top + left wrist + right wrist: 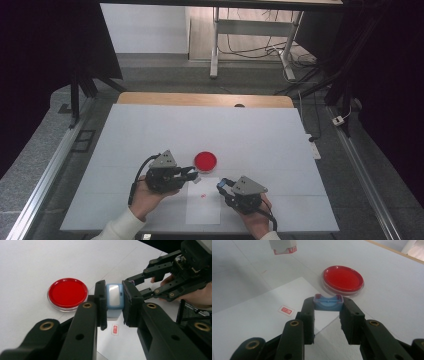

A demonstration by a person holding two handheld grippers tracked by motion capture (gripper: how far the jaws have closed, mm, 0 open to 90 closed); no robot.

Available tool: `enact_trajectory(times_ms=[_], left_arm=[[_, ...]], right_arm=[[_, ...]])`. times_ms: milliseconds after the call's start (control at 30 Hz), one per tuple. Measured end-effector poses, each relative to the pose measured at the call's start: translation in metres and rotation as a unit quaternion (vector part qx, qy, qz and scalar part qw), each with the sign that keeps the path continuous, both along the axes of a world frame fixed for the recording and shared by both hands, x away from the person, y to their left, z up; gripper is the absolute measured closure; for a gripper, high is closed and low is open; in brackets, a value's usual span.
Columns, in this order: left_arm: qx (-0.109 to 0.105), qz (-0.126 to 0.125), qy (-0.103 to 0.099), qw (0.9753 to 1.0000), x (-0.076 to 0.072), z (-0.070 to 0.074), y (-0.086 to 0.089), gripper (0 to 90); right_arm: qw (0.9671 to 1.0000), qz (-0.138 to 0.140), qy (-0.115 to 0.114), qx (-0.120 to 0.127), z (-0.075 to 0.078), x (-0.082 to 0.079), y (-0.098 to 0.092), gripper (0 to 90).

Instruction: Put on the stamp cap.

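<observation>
Your left gripper (114, 305) was clamped on the pale blue stamp body (114, 300), held above the white paper sheet (203, 207) just beside the red ink pad (67, 293). Your right gripper (328, 305) was clamped on the blue stamp cap (328, 303), over the sheet's edge. A small red stamp mark (286, 310) sat on the paper between both grippers

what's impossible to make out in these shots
- Stamp body in the left gripper: its printing face points away in the left gripper view and is cut by the top edge in the right gripper view.
- Red mark on the paper sheet: too small to read.
- Blue cap in the right gripper: its underside is hidden.
</observation>
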State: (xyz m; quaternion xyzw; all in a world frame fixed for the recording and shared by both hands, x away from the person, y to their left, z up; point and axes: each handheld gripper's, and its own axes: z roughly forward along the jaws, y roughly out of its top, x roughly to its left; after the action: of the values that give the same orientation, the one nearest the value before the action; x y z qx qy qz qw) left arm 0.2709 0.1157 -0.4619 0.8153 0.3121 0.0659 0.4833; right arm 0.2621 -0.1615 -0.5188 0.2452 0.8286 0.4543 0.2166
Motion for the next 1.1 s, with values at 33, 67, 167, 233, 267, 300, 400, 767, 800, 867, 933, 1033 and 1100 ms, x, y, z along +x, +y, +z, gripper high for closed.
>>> enact_trajectory(times_ms=[33, 67, 167, 233, 267, 300, 400, 767, 800, 867, 933, 1033, 1100], left_arm=[[0.0, 0.0, 0.0, 1.0, 0.0, 0.0, 0.0, 75.3], [0.0, 0.0, -0.001, 1.0, 0.0, 0.0, 0.0, 75.3], [0.0, 0.0, -0.001, 1.0, 0.0, 0.0, -0.001, 75.3], [-0.001, -0.001, -0.001, 1.0, -0.001, 0.0, -0.001, 75.3], [-0.001, -0.001, -0.001, 1.0, -0.001, 0.0, -0.001, 75.3], [-0.001, 0.0, -0.001, 1.0, 0.0, 0.0, -0.001, 75.3], [-0.002, 0.002, -0.002, 1.0, -0.001, 0.001, -0.001, 75.3], [-0.009, 0.003, -0.001, 1.0, -0.001, 0.001, -0.003, 75.4], [-0.011, 0.003, -0.001, 0.9999, -0.001, 0.001, -0.004, 75.3], [-0.014, 0.002, 0.001, 0.9999, -0.001, 0.001, -0.005, 75.4], [-0.017, 0.003, 0.002, 0.9998, -0.001, 0.001, -0.007, 75.4], [-0.02, 0.005, 0.002, 0.9998, -0.001, 0.001, -0.011, 75.4], [-0.021, 0.005, 0.002, 0.9998, -0.001, 0.001, -0.012, 75.4]], right_arm=[[1.0, -0.001, 0.0, 0.0, 0.0, 0.001, 0.002, 65.1], [1.0, 0.0, -0.001, 0.001, -0.001, 0.001, 0.003, 65.1], [1.0, 0.003, -0.003, -0.002, -0.001, 0.003, 0.009, 65.1], [1.0, 0.004, -0.004, -0.003, -0.001, 0.004, 0.013, 65.1], [1.0, 0.001, -0.005, -0.006, -0.001, 0.004, 0.015, 65.1], [1.0, 0.005, -0.004, -0.002, -0.001, 0.004, 0.017, 65.1], [0.9999, 0.008, -0.008, -0.001, -0.002, 0.005, 0.025, 65.1], [0.9996, 0.018, -0.016, -0.015, -0.006, 0.0, 0.04, 65.1], [0.9995, 0.019, -0.017, -0.017, -0.006, -0.001, 0.041, 65.1], [0.9995, 0.02, -0.017, -0.018, -0.006, -0.001, 0.041, 65.0], [0.9995, 0.021, -0.018, -0.018, -0.006, -0.002, 0.042, 65.0], [0.9994, 0.019, -0.024, -0.017, -0.006, -0.003, 0.043, 65.1], [0.9994, 0.018, -0.026, -0.017, -0.006, -0.004, 0.043, 65.1]])
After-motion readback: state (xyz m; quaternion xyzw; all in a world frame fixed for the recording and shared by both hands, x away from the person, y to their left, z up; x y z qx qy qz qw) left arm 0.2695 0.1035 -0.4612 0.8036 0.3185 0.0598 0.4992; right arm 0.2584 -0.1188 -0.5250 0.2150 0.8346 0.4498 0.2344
